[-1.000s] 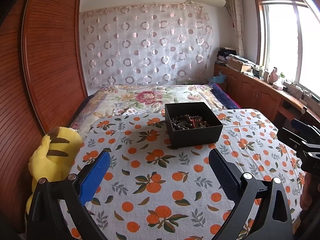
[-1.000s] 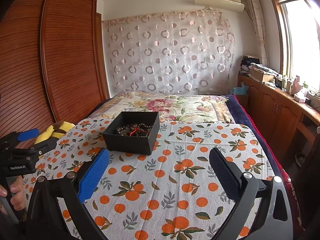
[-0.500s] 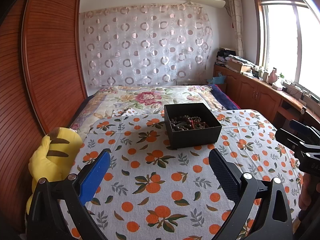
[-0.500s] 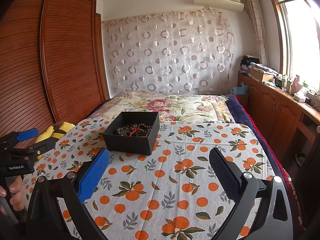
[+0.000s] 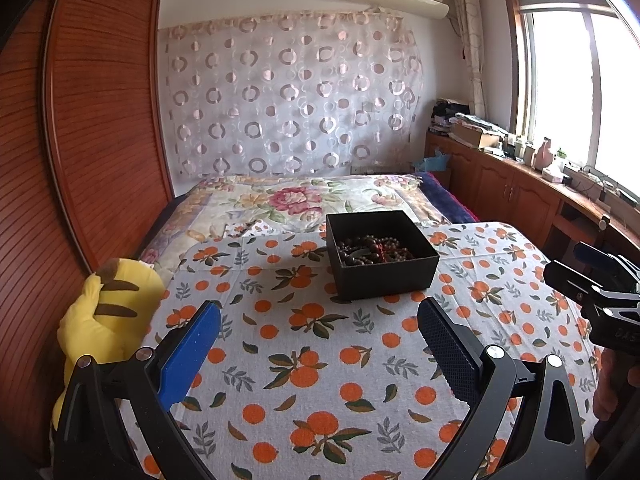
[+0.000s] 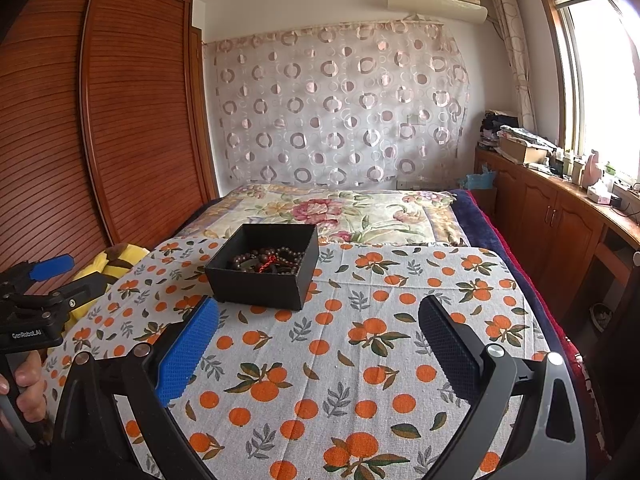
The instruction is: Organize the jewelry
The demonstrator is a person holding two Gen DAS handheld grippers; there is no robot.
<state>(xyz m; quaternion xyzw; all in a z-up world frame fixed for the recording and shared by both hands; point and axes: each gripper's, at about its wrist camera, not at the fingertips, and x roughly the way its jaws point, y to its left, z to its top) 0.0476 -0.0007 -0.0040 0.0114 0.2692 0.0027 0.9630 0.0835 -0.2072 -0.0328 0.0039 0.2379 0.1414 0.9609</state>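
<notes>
Gripper on my left [image 5: 318,332] hangs released over the orange-print cloth [image 5: 320,360], its blue and black pads spread wide with nothing between them. From this left wrist view the black box [image 5: 380,256] sits on the far part of the cloth, a little right of centre, and the bead jewelry [image 5: 374,249] is piled inside it in a dark tangle with a red strand; I see no pieces lying loose on the cloth. A yellow plush toy [image 5: 108,312] slumps at the near left edge of the bed, and the right gripper [image 5: 596,280] pokes in from the right, held level beside mine. From the right wrist view, that right gripper [image 6: 318,332] is likewise released and empty, low over the cloth, with the box [image 6: 264,272] ahead and to the left and the beads [image 6: 268,261] heaped in its far half. The person's hand [image 6: 24,384] grips the left tool's handle at the near left. I'd judge both tools are held back and apart to leave a free lane to the box; beads already boxed fits either sorting about to happen or a tidy-up finished.
</notes>
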